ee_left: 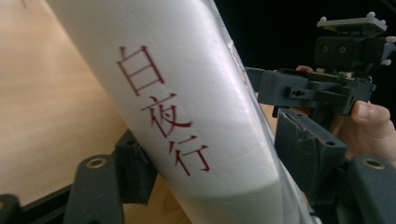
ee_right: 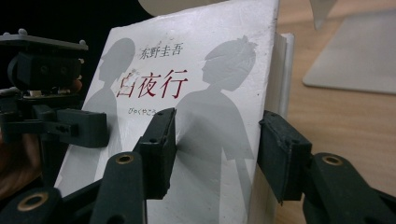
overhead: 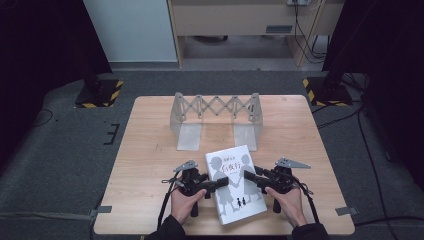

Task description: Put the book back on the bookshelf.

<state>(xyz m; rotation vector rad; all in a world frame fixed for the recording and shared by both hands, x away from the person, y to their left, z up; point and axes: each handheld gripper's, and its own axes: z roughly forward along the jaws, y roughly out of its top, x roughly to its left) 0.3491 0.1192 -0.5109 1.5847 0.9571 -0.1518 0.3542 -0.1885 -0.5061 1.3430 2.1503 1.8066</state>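
Observation:
A thick white book point(overhead: 234, 182) with red title characters and grey silhouettes on its cover lies near the table's front edge. My left gripper point(overhead: 220, 182) comes in from the left. In the left gripper view its pads point(ee_left: 135, 163) press on both sides of the book's spine point(ee_left: 187, 93). My right gripper point(overhead: 248, 176) comes in from the right. One of its pads point(ee_right: 159, 149) lies on the front cover point(ee_right: 196, 93) and the other sits against the back by the page edge. Both grippers are shut on the book, which stands tilted off the wood.
A grey scissor-style expanding book rack point(overhead: 215, 117) with two flat base plates stands at the back middle of the wooden table point(overhead: 150, 150). One plate point(ee_right: 355, 60) lies just beyond the book. The table's front edge runs close under the person's hands.

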